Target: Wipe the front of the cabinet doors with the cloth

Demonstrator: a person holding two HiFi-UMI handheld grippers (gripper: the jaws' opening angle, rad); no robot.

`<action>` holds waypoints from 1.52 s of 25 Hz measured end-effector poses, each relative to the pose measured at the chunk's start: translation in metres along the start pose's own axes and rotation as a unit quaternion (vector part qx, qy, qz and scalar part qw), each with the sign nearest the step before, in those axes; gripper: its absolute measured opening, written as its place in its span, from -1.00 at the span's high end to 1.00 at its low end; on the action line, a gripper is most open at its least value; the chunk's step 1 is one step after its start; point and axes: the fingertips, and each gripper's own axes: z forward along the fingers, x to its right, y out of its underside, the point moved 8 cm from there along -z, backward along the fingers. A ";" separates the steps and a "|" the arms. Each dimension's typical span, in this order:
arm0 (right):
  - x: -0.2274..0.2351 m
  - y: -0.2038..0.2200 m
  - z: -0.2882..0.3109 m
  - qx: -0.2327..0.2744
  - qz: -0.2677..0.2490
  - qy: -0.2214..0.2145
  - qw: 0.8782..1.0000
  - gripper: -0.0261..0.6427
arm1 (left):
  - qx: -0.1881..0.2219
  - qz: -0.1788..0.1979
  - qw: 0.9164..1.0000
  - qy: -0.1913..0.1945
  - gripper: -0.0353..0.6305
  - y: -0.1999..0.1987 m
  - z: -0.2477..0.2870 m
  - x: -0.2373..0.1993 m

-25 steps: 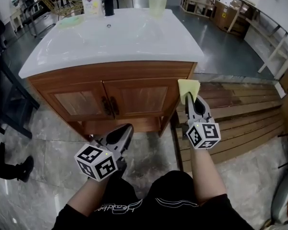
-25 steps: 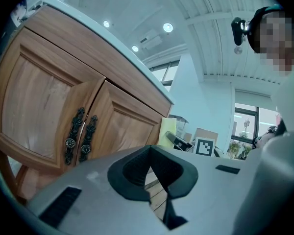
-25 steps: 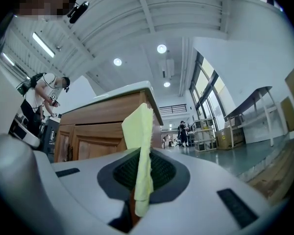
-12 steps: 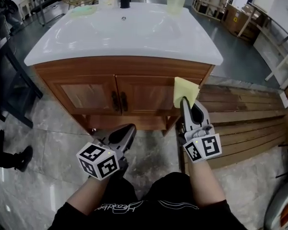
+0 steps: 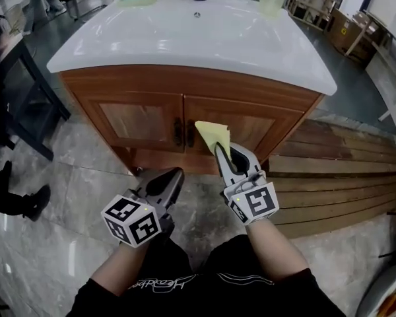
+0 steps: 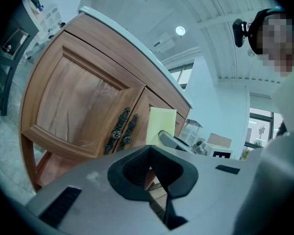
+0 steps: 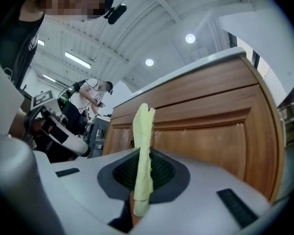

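- Cloth (image 5: 212,134), pale yellow, soft and folded flat, stands upright, pinched along its lower edge by the right gripper (image 5: 219,149), whose jaws are clamped on it.
- It sits just in front of the right cabinet door (image 5: 267,129), by that door's inner edge and beside the dark ornate handles (image 5: 183,132). Whether it touches the wood I cannot tell.
- Both doors, the left one (image 5: 133,119) included, are warm brown wood with visible grain, each a flat panel inside a raised rectangular frame.
- Above them the white, smooth, glossy bench (image 5: 185,38) overhangs with a rounded front edge, so there is room below that lip.
- The left gripper (image 5: 175,175) hangs low over the floor, apart from the doors, its jaws together with nothing between them.
- Grey, polished, stone-look floor (image 5: 66,197) lies open in front of the cabinet and to its left.
- To the right, brown wooden planks (image 5: 330,157) lie on the floor close to the cabinet's corner.
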 end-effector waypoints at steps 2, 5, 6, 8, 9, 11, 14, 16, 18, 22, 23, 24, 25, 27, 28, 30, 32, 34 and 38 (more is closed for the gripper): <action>-0.008 0.009 0.009 -0.013 -0.006 -0.014 1.000 0.80 | 0.005 -0.002 1.000 -0.009 0.88 -0.001 -0.005 -0.003; -0.014 0.019 0.019 -0.026 -0.003 -0.021 0.999 0.80 | 0.015 -0.005 1.000 -0.018 0.88 -0.005 -0.012 -0.007; -0.015 0.022 0.021 -0.031 -0.001 -0.019 0.999 0.80 | 0.017 -0.006 1.000 -0.020 0.88 -0.006 -0.014 -0.008; -0.016 0.028 0.026 -0.040 0.001 -0.015 0.999 0.80 | 0.018 -0.006 1.000 -0.023 0.88 -0.006 -0.018 -0.009; -0.016 0.030 0.028 -0.042 0.003 -0.012 0.999 0.80 | 0.018 -0.005 1.000 -0.025 0.88 -0.006 -0.020 -0.009; -0.015 0.034 0.031 -0.044 0.007 -0.007 0.999 0.80 | 0.017 -0.005 0.999 -0.029 0.88 -0.005 -0.023 -0.011; -0.012 0.038 0.031 -0.045 0.010 0.004 0.999 0.80 | 0.017 -0.005 0.999 -0.030 0.88 -0.005 -0.024 -0.012; -0.010 0.039 0.032 -0.045 0.012 0.010 0.999 0.80 | 0.019 -0.006 0.999 -0.029 0.88 -0.006 -0.023 -0.011; -0.008 0.040 0.032 -0.044 0.012 0.016 0.999 0.80 | 0.021 -0.008 0.999 -0.027 0.88 -0.006 -0.022 -0.010; -0.002 0.045 0.030 -0.051 0.015 0.028 0.998 0.80 | 0.016 -0.008 1.000 -0.025 0.88 -0.003 -0.021 -0.009; 0.000 0.046 0.029 -0.053 0.016 0.030 0.998 0.80 | 0.015 -0.008 1.000 -0.024 0.88 -0.002 -0.020 -0.009; 0.002 0.047 0.027 -0.055 0.016 0.033 0.998 0.80 | 0.014 -0.008 1.000 -0.022 0.88 -0.002 -0.019 -0.008; 0.004 0.047 0.025 -0.055 0.016 0.035 0.998 0.80 | 0.014 -0.008 1.000 -0.020 0.88 -0.002 -0.018 -0.007; 0.008 0.047 0.021 -0.055 0.016 0.041 0.998 0.80 | 0.012 -0.007 1.000 -0.016 0.88 0.000 -0.015 -0.006; 0.010 0.046 0.019 -0.055 0.015 0.044 0.997 0.80 | 0.010 -0.008 1.000 -0.014 0.88 0.001 -0.014 -0.005; 0.017 0.045 0.013 -0.056 0.013 0.054 0.997 0.80 | 0.007 -0.008 1.000 -0.008 0.88 0.001 -0.009 -0.003; 0.024 0.044 0.006 -0.056 0.011 0.065 0.996 0.80 | 0.003 -0.007 1.000 -0.002 0.88 0.002 -0.004 0.001; 0.032 0.043 -0.003 -0.059 0.008 0.077 0.995 0.80 | 0.001 -0.006 1.000 0.006 0.88 0.002 0.001 0.004; 0.049 0.044 -0.025 -0.065 0.006 0.102 0.993 0.80 | -0.002 -0.003 1.000 0.023 0.88 0.004 0.013 0.015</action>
